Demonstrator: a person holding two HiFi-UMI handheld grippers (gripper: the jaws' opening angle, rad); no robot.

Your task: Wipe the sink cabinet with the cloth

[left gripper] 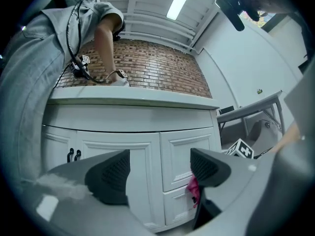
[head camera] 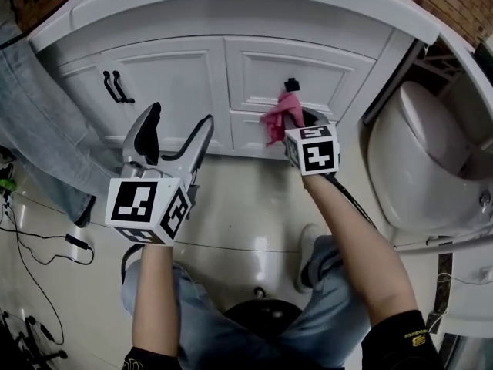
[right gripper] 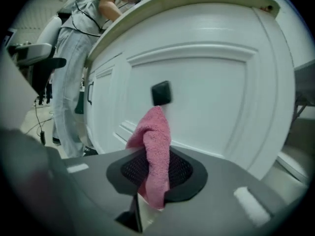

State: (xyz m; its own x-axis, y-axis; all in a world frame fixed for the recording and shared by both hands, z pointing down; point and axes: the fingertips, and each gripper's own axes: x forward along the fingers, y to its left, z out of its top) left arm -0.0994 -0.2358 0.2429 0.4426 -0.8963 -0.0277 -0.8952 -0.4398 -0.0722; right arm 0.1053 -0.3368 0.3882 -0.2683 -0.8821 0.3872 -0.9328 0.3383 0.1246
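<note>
The white sink cabinet (head camera: 177,75) fills the upper head view, under a pale countertop. My right gripper (head camera: 296,126) is shut on a pink cloth (head camera: 280,116), held against the right drawer front just below a black knob (head camera: 291,85). In the right gripper view the cloth (right gripper: 155,141) sticks up from the closed gripper (right gripper: 155,173), close to the knob (right gripper: 161,93) and the cabinet (right gripper: 206,82). My left gripper (head camera: 181,118) hangs open and empty in front of the middle door, apart from it. From the left gripper (left gripper: 160,168) the cabinet (left gripper: 128,132) and cloth (left gripper: 193,191) show ahead.
A white toilet (head camera: 420,153) stands close at the right of the cabinet. Another person in jeans (head camera: 38,129) stands at the cabinet's left end. Two black door handles (head camera: 117,87) sit on the left doors. Cables (head camera: 31,245) lie on the shiny floor at left.
</note>
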